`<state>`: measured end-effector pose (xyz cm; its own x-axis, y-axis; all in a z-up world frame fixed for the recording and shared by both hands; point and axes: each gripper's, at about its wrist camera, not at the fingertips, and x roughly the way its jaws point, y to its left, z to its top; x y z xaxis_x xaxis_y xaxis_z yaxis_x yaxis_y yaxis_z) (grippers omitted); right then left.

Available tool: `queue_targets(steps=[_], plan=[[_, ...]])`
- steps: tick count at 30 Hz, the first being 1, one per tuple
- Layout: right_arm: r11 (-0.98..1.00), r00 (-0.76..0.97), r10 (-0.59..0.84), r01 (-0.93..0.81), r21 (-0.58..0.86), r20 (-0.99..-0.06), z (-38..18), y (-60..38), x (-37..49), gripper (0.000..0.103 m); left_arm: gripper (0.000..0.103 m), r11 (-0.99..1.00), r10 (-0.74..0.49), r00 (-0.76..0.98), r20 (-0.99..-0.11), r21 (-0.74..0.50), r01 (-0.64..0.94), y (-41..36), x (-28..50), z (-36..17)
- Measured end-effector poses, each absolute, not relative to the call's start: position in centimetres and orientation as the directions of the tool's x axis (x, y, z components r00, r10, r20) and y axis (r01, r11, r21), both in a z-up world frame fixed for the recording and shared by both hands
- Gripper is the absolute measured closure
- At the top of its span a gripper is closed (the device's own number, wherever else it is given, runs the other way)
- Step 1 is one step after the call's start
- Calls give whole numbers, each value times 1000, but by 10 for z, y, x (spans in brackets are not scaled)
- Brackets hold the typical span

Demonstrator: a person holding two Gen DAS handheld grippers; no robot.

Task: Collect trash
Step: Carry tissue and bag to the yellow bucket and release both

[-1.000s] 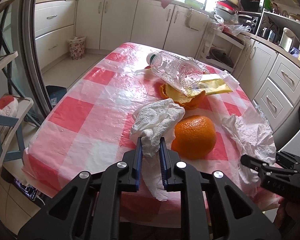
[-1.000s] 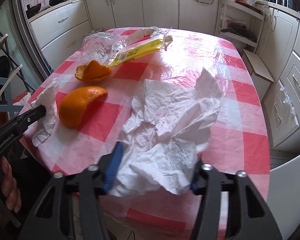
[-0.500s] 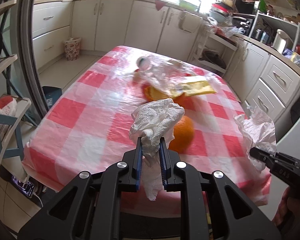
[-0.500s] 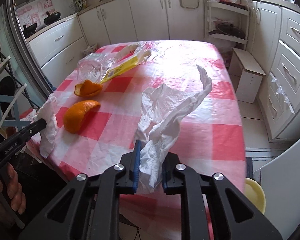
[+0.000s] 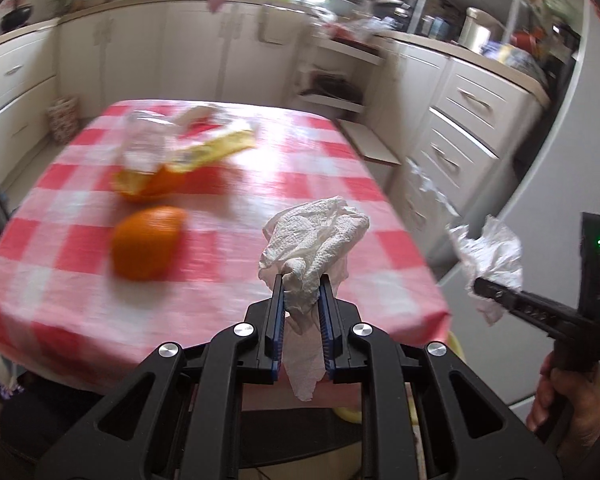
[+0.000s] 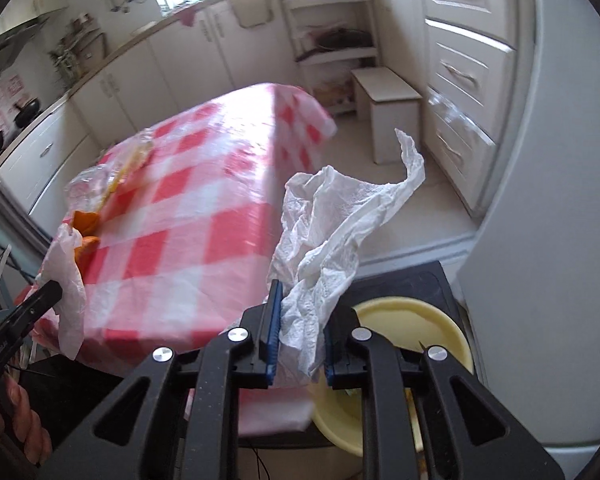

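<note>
Tissue [image 6: 332,236], pinched in the right gripper [image 6: 299,320], rose lengthwise from the jaws, its tip trailing right above the yellow bin [image 6: 416,326]. The left gripper [image 5: 302,316] clamped a crumpled napkin [image 5: 314,240] standing upright over the checked table's [image 5: 60,300] edge.

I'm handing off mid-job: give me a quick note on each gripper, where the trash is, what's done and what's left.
Left gripper: shut on a crumpled paper towel, held over the table's near edge.
Right gripper: shut on a larger paper towel, off the table's side, just above the yellow bin.
On the checkered table: orange peel half, second peel, clear plastic bottle, yellow wrapper.
Done: both towels picked up.
Left: drop both towels in the bin, then collect peels, bottle and wrapper.
</note>
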<state>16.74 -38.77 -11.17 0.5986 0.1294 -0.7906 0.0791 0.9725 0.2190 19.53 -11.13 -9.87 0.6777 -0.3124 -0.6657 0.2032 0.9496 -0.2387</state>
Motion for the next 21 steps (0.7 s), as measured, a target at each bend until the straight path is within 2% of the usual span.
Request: queue_targets(steps=[8, 14, 18, 21], plan=[[938, 506, 136, 210, 274, -852, -145, -433, 153, 84, 88, 907, -414, 610, -676, -246, 342, -194, 188, -103], [909, 490, 169, 258, 327, -855, -150, -451, 146, 71, 88, 881, -452, 568, -688, -243, 407, -242, 185, -110], [890, 506, 177, 283, 357, -844, -148, -462, 141, 55, 88, 866, -467, 542, -699, -236, 442, -269, 182, -116], [867, 533, 184, 308, 392, -826, -143, -472, 135, 47, 88, 857, -472, 521, -711, -233, 459, -284, 181, -124]])
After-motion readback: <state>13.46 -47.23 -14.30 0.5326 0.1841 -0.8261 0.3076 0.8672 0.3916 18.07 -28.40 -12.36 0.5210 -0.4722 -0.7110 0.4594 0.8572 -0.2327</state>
